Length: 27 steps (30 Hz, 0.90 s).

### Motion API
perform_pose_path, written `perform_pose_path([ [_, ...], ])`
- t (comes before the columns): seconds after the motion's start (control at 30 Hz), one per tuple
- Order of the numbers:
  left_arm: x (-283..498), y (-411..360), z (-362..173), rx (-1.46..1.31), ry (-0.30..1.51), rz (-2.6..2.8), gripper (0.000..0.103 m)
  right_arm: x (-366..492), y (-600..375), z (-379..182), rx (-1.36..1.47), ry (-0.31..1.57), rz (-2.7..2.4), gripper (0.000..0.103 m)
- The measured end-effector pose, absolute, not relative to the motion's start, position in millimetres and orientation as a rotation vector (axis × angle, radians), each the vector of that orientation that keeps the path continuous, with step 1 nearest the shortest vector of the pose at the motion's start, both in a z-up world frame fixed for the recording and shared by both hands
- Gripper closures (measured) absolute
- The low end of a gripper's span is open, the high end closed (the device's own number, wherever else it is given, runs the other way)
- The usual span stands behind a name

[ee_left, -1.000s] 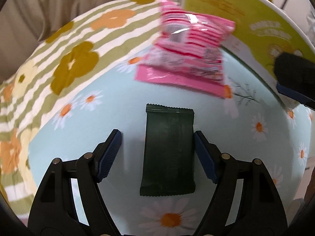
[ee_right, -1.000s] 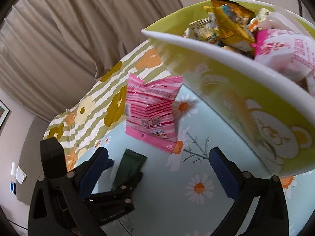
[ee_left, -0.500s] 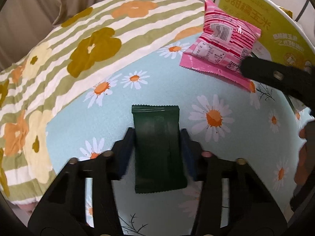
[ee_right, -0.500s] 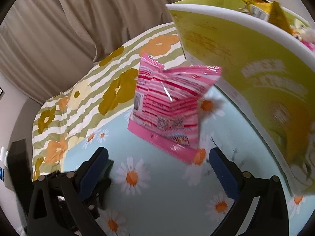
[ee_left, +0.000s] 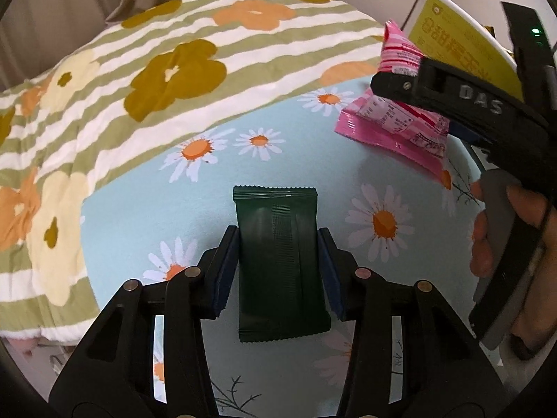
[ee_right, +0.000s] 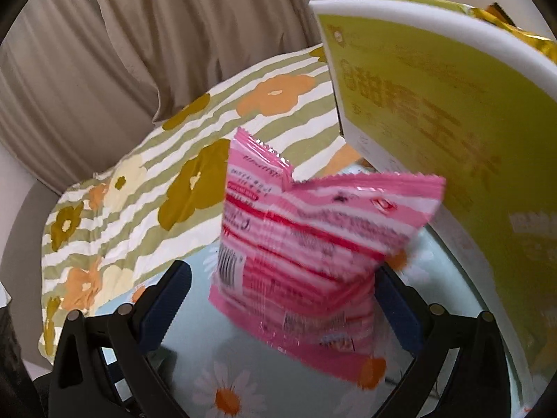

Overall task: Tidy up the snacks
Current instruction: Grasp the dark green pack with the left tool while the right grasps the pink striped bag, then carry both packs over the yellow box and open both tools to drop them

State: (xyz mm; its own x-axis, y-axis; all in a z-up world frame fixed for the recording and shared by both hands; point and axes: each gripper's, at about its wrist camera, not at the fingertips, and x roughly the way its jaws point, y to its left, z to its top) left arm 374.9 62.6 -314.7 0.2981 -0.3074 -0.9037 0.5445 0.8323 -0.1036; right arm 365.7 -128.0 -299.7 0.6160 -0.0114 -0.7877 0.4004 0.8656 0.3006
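Note:
A dark green snack packet lies flat on the light blue daisy cloth. My left gripper is shut on it, with a blue pad pressing each long side. A pink striped snack packet leans against the yellow-green box. My right gripper is open, its fingers to either side of the pink packet's lower part; the left pad stands clear of it. In the left wrist view the pink packet sits at the upper right, partly behind the right gripper's black frame.
The tall yellow-green box with a white rim holds several snacks and blocks the right side. A green-striped flower cloth covers the far part of the surface. Beige curtains hang behind. A person's hand holds the right gripper.
The left jaws have closed onto the dark green packet. The right gripper has moved in toward the pink packet, which now stands between its fingers.

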Motion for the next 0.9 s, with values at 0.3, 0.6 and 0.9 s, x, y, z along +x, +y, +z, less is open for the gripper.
perform_pose_path([
  [0.3,383.0,77.4,-305.0,0.173,1.141,-0.526,0.062,367.8,-120.1,-298.7,0.387,0.900,-0.213,0.035],
  [0.6,378.3,74.5,-250.6,0.163,1.060,-0.503,0.062,347.6,-121.5,-234.9,0.354,0.798,-0.122,0.036],
  [0.9,366.4,26.7,-168.6,0.151,0.946,-0.515,0.062,312.7,-163.5,-143.8,0.310,0.709,0.031,0.036],
])
